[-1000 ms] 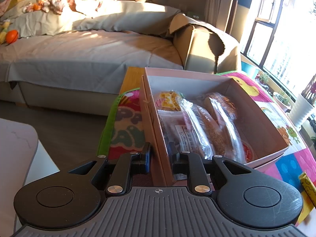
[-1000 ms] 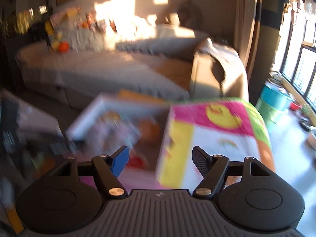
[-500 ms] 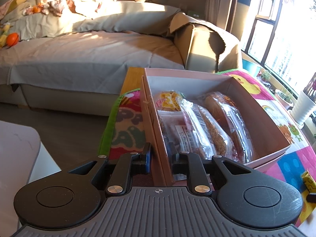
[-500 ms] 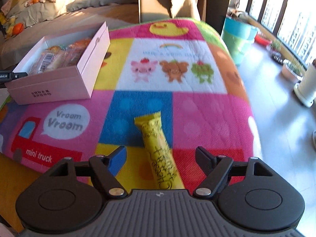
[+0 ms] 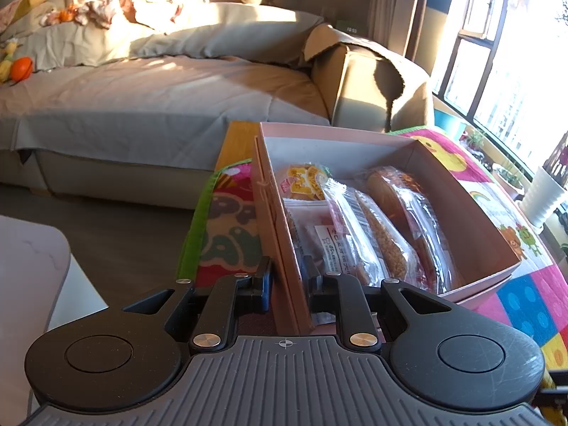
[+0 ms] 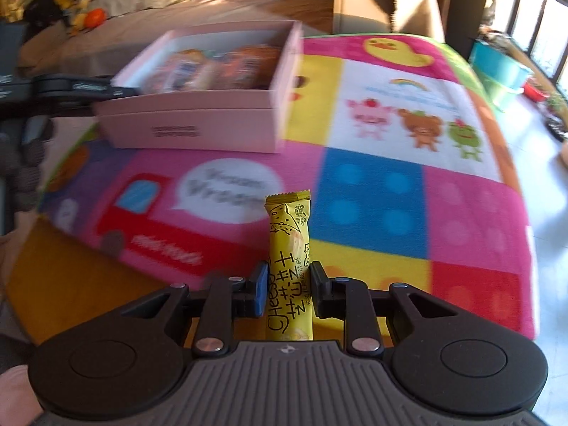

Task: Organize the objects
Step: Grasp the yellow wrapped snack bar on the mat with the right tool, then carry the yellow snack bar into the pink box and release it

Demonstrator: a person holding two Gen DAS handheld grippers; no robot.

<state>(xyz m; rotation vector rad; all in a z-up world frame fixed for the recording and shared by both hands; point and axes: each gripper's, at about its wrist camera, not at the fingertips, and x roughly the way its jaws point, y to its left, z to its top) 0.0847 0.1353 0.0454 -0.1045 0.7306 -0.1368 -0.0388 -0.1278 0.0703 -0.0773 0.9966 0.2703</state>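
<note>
Yellow foil catches the sun first: a long cheese snack stick (image 6: 289, 248) stands between the fingers of the right gripper (image 6: 288, 293), whose jaws are closing on the wrapper's lower half, the pads right at its sides. The stick's crimped top pokes out ahead of the fingers, above the patchwork play mat (image 6: 372, 195) covering the table. Well beyond it sits the pink cardboard box (image 6: 198, 120), already lined with bagged breads and pastries (image 5: 383, 227).

Over on the other side, the left gripper (image 5: 287, 285) is pinched tight on the box's near wall, one finger outside and one inside, steadying it.

From where I stand, the worry is that wrapper. It is slick and mostly air (those puffed packets squirm), so a pinch this low and this narrow could let the stick swivel or slide out during the carry, or crush the snack if squeezed harder. The free top end might also catch the box rim on the way in and be knocked askew. Room looks tight inside, too: the open strip runs along the far wall, so a careless drop could leave the stick perched on the other packets. And if the left side tugs, the thin card wall could buckle or drag the box across the soft mat.
</note>
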